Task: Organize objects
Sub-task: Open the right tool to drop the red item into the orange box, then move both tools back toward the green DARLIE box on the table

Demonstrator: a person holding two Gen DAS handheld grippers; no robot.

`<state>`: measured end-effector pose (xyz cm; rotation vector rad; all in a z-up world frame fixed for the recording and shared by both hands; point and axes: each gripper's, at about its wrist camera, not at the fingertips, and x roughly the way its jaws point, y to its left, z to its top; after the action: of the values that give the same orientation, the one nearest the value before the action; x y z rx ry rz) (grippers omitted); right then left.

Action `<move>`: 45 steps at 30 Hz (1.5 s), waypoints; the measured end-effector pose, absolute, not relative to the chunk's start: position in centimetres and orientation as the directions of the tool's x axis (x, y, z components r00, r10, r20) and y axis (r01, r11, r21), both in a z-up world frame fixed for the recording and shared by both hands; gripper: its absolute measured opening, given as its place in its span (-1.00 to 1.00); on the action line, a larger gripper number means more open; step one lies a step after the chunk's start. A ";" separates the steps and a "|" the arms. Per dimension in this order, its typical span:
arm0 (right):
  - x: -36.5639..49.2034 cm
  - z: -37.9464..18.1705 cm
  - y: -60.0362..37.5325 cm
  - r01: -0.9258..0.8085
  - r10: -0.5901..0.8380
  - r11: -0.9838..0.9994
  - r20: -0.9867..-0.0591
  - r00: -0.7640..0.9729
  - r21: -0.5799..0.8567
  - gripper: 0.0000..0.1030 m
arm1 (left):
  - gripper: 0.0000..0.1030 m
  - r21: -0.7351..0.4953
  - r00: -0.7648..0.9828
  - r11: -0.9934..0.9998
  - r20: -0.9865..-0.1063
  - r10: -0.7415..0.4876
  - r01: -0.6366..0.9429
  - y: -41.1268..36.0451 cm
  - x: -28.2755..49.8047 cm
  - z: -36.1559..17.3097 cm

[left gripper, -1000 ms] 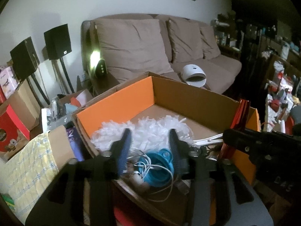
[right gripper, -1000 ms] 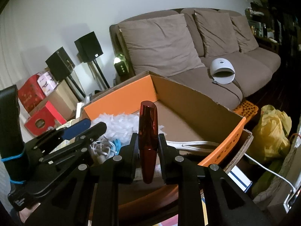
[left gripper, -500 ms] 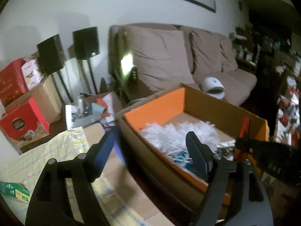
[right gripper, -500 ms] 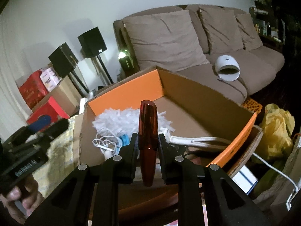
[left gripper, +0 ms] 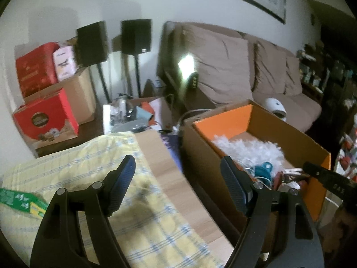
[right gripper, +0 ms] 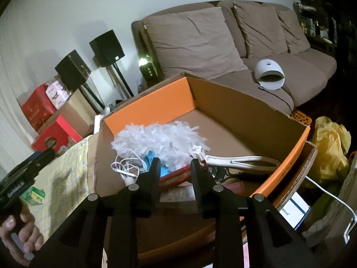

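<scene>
While your right gripper [right gripper: 175, 167] hangs over the near end of the cardboard box [right gripper: 245, 111], its jaws have just been opening and now stand apart with nothing pinched between them. The red tube [right gripper: 176, 175] lies in the box directly below and between those fingers, on its side, resting near the blue item [right gripper: 154, 163] and the white cord [right gripper: 125, 167]. Contact between the pads and the tube cannot be confirmed; a gap shows on each side. A white feather duster [right gripper: 160, 138] occupies the middle of the box floor, its white handle [right gripper: 243, 160] running toward the orange side wall.

Your left gripper [left gripper: 178, 178] is spread wide and empty. It sits over the yellow checked cloth [left gripper: 89, 167] on the table, with the box just beside its right finger. A green packet [left gripper: 20, 199] lies on the cloth at the left edge. Your hand [right gripper: 20, 234] shows at the lower left of the right wrist view, wrapped round the left gripper's handle.
</scene>
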<state>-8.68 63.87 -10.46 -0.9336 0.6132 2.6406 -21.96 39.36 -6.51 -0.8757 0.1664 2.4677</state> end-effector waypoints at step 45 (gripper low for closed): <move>-5.8 -6.8 57.8 -0.398 0.241 -0.911 -0.646 -0.724 0.106 0.54 | 0.66 -0.083 -0.776 -0.997 -0.629 0.051 0.002 4.5 -27.3 -6.3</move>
<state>-5.79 57.83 -6.84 -0.9304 0.3390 2.6113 -27.34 4.54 -6.30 -1.0417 -0.1237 2.9338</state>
